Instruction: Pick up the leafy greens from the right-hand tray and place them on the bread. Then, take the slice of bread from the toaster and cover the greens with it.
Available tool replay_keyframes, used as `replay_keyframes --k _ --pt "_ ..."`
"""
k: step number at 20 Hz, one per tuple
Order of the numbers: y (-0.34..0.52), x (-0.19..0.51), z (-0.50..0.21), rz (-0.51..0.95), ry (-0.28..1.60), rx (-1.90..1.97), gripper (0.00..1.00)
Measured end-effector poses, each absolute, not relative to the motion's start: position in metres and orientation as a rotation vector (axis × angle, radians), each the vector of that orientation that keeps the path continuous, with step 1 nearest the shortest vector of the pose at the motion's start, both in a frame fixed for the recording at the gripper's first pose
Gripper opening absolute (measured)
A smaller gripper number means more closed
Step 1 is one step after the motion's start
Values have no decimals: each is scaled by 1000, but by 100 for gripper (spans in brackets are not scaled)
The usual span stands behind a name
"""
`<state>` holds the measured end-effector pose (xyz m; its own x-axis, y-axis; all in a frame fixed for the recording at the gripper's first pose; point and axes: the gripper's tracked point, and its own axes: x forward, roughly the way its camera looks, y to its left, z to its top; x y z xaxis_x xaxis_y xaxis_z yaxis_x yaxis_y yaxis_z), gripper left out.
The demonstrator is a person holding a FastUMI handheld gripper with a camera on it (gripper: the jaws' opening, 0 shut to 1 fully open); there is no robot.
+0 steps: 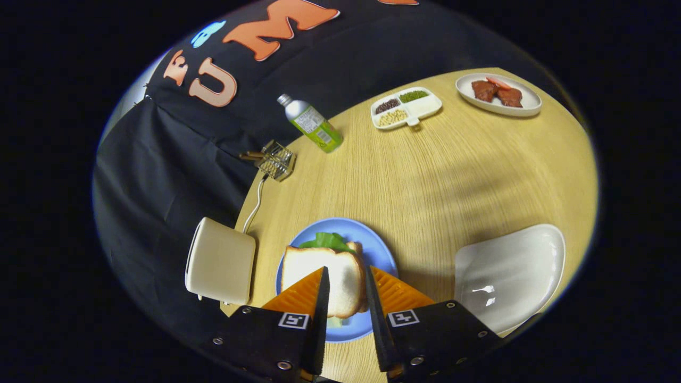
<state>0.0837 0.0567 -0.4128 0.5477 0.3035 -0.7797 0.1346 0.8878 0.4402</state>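
Gripper (pixel 346 290), fingers parted with the white top bread slice (pixel 324 276) between them, you hold directly over green lettuce (pixel 327 241) on the round blue plate (pixel 380 250); grip unclear.

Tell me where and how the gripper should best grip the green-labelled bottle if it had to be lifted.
The bottle stands upright, leaning in the fisheye view, behind the blue plate. Probably grip its labelled body mid-height, coming in level from the plate side; the cap end is narrow. The gripper now straddles the top bread slice, fingers apart.
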Motion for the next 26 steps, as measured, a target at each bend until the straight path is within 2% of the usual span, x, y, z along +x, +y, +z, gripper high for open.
replay_keyframes --k 2,7,15,26 --pt "51 88 -385 111 904 427 41" --pt "36 94 -300 109 671 256 62" --pt "36 74 -179 62 344 37 80" --pt "63 24 -90 81 100 -96 91"
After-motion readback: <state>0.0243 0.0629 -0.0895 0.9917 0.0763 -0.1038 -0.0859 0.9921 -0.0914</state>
